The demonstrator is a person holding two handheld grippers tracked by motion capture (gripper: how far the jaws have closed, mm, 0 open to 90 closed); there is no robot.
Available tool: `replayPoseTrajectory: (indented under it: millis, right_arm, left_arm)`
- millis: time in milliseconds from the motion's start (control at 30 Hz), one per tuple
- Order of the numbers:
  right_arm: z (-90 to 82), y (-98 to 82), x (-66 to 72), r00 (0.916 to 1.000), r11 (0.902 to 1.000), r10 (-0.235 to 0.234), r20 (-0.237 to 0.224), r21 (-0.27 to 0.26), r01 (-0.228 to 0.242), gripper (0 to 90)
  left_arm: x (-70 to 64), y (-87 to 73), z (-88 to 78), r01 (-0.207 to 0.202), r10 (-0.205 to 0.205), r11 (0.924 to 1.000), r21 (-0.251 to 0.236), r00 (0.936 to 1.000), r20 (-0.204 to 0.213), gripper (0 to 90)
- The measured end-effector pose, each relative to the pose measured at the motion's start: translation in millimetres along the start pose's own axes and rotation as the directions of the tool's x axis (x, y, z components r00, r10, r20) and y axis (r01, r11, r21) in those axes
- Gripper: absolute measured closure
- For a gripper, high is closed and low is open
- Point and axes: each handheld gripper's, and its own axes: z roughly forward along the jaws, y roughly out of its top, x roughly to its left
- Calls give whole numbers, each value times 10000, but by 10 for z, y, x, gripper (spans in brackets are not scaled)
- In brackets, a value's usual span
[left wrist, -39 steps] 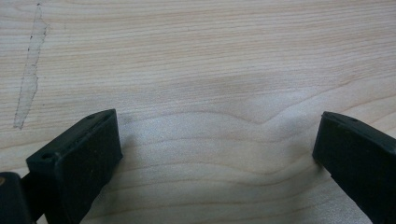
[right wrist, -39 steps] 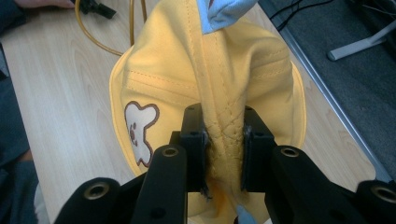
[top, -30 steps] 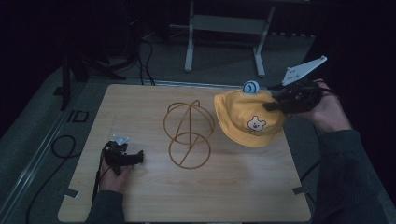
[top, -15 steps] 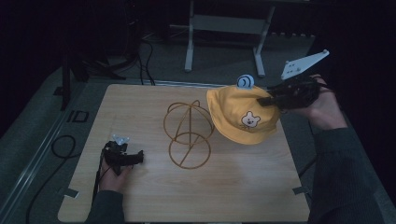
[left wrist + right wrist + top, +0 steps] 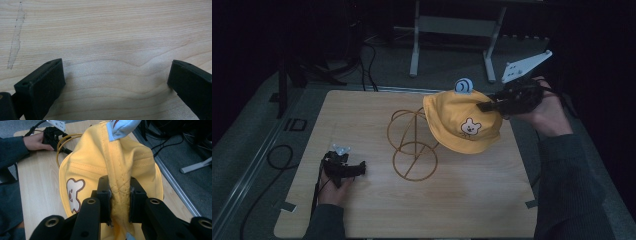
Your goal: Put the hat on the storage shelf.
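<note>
Above the counter's [image 5: 492, 200] far right part, a yellow hat [image 5: 462, 122] is being held aloft beside the wire stand [image 5: 412, 145], its fabric pinched by the closed right tool [image 5: 119, 202]. Near the left edge, the left tool [image 5: 115, 77] is being rested wide open, empty, on the wood.

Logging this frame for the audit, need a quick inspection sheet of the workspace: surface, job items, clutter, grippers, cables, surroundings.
Surface: light wooden table, a pale scuff in the left gripper view.
Job's things: yellow hat with a bear patch, held up off the table beside the gold wire stand.
Clutter: nothing seen.
Grippers: right gripper shut on a pinched fold of the hat; left gripper open, jaws wide apart over bare wood, nothing between them.
Cables: black cable looped on the floor left of the table.
Surroundings: dark room, grey floor, grey metal frame beyond the table.
</note>
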Motion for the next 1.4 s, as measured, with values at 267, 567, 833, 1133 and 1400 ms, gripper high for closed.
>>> replayPoseTrajectory:
  millis: [267,567,833,1133,1400]
  right_arm:
    - [61,99,19,9999,9999,-127,-51,-55,126,757]
    - [111,249,39,9995,9995,-311,-81,-100,310,757]
    - [173,370,79,9989,9989,-438,-158,-187,435,757]
    - [261,511,135,9973,9975,-670,-295,-220,664,757]
    - [336,651,197,9955,9960,-852,-403,-285,841,757]
  left_arm:
    - [0,0,0,2,-2,10000,0,10000,0,8]
    - [0,0,0,2,-2,10000,-3,10000,-1,9]
    - [0,0,0,1,-1,10000,0,10000,-1,9]
    - [0,0,0,-3,3,10000,1,10000,-1,8]
    - [0,0,0,-3,3,10000,1,10000,-2,8]
